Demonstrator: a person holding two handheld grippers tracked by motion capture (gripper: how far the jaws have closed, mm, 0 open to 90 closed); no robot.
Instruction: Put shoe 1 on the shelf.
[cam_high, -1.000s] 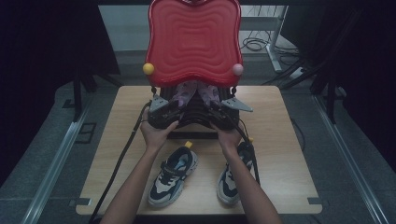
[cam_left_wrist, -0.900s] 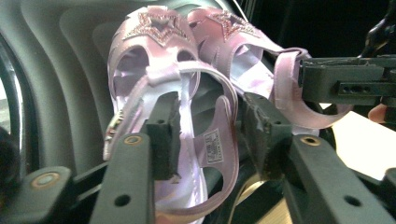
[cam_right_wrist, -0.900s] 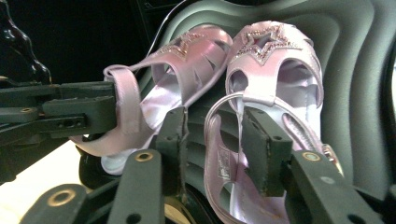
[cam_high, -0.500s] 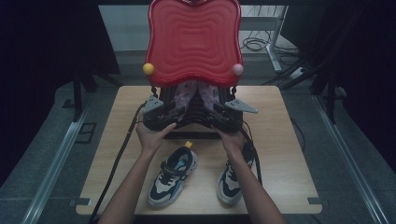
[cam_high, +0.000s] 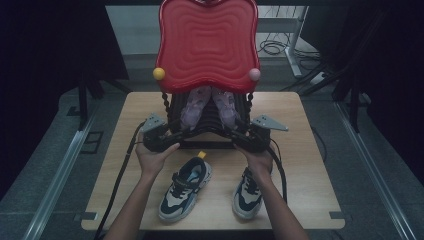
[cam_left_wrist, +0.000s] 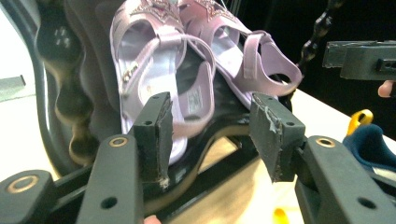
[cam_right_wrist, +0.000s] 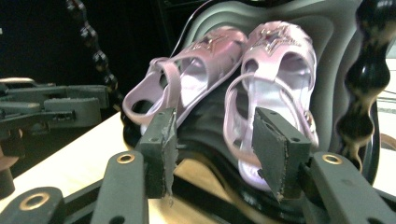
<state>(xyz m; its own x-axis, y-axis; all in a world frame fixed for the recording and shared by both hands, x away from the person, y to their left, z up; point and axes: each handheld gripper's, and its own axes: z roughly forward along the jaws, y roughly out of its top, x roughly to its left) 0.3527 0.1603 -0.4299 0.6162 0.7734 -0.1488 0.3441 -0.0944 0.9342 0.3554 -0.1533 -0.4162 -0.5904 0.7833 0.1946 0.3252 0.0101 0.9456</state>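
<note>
The pair of lilac sandals (cam_left_wrist: 187, 70) leans side by side on the black rack (cam_high: 210, 131) under the red lid (cam_high: 207, 42) at the back of the table (cam_high: 300, 165). The left gripper (cam_left_wrist: 210, 135) and right gripper (cam_right_wrist: 215, 149) stand open just before the sandals, jaws lately widening with nothing clamped between them. A white label inside the left sandal is too small to read, and two sneakers (cam_high: 185, 187) lie nearer the person.

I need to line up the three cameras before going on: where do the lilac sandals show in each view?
High view: the lilac sandals stand toe-up on the black rack, under the red top.
Left gripper view: upper centre, beyond its own open jaws.
Right gripper view: upper centre-right, beyond its own open jaws.
Shared landmark: the black rack under the sandals.
</note>
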